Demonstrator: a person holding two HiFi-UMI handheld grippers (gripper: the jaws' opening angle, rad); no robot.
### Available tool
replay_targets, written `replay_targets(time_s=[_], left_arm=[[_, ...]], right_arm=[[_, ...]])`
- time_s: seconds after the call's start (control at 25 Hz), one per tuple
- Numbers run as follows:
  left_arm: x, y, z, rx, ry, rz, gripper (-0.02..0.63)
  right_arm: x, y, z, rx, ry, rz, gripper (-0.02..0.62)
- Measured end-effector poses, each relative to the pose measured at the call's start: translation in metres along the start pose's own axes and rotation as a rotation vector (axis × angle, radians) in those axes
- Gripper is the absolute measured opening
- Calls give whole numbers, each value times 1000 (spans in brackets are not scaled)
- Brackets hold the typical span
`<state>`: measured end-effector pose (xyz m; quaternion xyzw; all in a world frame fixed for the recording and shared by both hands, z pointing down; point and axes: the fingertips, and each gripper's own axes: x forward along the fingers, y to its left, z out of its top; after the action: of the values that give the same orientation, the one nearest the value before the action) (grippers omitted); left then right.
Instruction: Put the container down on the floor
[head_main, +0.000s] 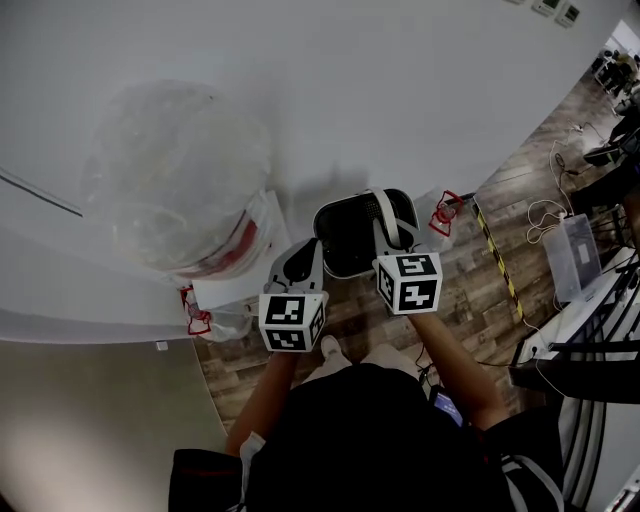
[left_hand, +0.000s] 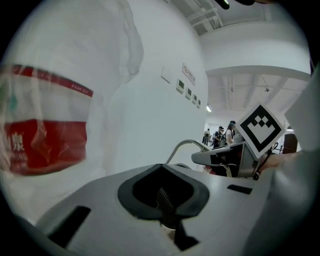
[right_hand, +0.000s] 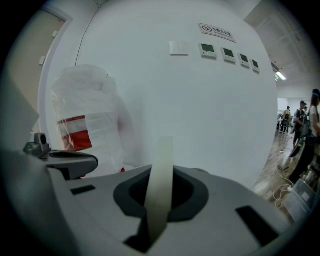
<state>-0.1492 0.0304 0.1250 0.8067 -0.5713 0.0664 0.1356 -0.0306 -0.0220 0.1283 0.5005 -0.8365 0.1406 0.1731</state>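
container (head_main: 345, 240) by wall, held over floor (head_main: 470, 300) | right gripper (head_main: 388, 238) jaws clamped on its white handle (right_hand: 161, 185) | left gripper (head_main: 300, 262) jaws together beside its left rim | judged: not yet down; lowering and release remain

The dark round-cornered plastic container (head_main: 345, 240) sits close before the white wall (head_main: 400, 90). The left gripper (head_main: 299, 260) is just beside its left edge. The right gripper (head_main: 386, 230) is on its pale arched handle (head_main: 380, 205). A big clear plastic bag (head_main: 180, 190) lies to the left, and a clear plastic box (head_main: 572, 255) well to the right on the wood-plank floor (head_main: 470, 300).
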Motion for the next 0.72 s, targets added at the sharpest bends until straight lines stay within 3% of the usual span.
replay_targets(time_s=[0.16, 0.72], left_arm=[[4, 4, -5, -49, 5, 14, 15], [41, -20, -35, -69, 83, 6, 15]], right_arm=[[5, -1, -11, 2, 16, -2, 34], [31, -23, -32, 16, 73, 38, 34]])
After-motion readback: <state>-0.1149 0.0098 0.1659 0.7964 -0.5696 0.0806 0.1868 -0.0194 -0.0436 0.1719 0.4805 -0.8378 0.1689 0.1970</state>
